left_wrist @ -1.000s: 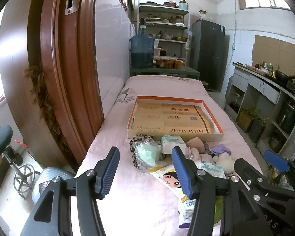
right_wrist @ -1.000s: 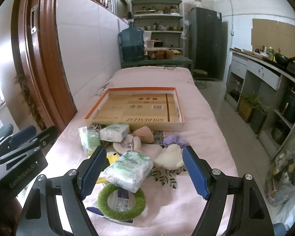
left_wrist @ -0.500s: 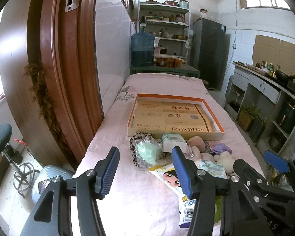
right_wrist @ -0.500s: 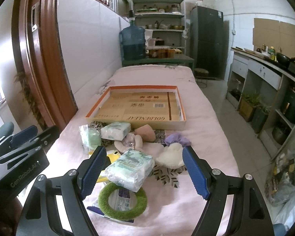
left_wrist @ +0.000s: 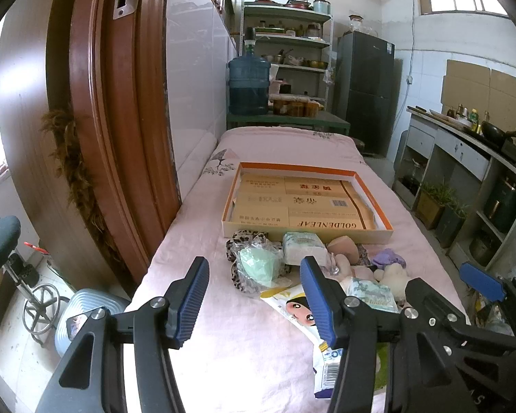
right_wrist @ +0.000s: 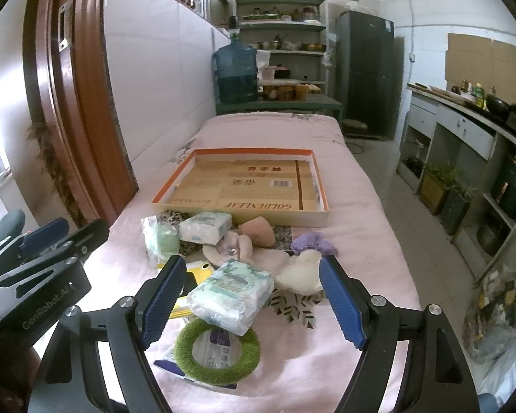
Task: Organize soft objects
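Nothing sorted yet: box (right_wrist: 302,218) empty, soft items (right_wrist: 230,290) piled in front of it on the bed (right_wrist: 354,237). Left tongs (left_wrist: 254,297) and right tongs (right_wrist: 251,297) both spread, holding nothing.

Both views look forward and downward along a long table covered in pale pink cloth (left_wrist: 244,337), toward the shallow orange-rimmed cardboard tray (left_wrist: 306,199) lying past a cluster of soft things.

The left wrist view sits on the near left of the tray, beside the brown wooden door frame (left_wrist: 96,120), close above the cloth.

The right wrist view sits on the tray's near right and meets it more squarely (right_wrist: 244,186).

Both share the tray, the cluster before it, and the green metal shelf rack (right_wrist: 280,27) well behind the tray; each catches the other tool at its edge.
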The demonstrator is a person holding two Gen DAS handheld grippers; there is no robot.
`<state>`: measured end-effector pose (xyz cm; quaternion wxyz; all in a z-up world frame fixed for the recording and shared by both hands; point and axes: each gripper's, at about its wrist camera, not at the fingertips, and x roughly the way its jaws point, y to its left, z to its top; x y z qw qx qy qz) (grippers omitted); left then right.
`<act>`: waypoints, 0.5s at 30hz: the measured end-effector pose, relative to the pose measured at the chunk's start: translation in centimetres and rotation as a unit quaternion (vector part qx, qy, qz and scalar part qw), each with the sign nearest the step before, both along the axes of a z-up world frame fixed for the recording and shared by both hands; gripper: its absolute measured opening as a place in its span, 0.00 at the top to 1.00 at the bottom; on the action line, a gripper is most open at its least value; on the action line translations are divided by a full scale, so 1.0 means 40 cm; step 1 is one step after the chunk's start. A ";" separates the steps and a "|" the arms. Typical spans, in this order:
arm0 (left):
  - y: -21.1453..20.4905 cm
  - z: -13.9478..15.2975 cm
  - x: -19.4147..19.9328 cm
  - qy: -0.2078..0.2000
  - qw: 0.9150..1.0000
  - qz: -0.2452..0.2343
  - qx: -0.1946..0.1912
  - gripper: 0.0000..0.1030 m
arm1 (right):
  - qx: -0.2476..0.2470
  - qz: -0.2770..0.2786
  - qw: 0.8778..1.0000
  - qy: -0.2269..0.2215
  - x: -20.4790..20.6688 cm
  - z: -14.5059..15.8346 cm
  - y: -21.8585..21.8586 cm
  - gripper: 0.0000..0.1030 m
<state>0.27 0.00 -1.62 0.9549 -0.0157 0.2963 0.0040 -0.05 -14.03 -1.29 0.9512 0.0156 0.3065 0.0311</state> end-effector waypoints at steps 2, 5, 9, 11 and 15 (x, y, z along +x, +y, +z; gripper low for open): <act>-0.001 -0.002 0.000 0.000 1.000 0.001 0.000 0.46 | 0.000 0.000 1.000 0.001 0.000 0.000 0.001 0.22; 0.000 0.001 0.000 0.000 1.000 0.000 0.000 0.46 | -0.001 0.002 1.000 0.002 0.000 0.000 0.005 0.22; 0.000 -0.002 0.000 0.000 1.000 0.001 0.000 0.46 | -0.001 0.002 1.000 0.002 -0.001 0.001 0.010 0.22; -0.001 -0.005 0.001 0.001 1.000 0.000 -0.001 0.46 | -0.001 0.002 1.000 0.002 0.000 0.001 0.010 0.22; -0.003 -0.019 -0.003 0.001 1.000 0.001 -0.001 0.46 | 0.000 0.003 1.000 0.003 -0.002 0.001 0.012 0.22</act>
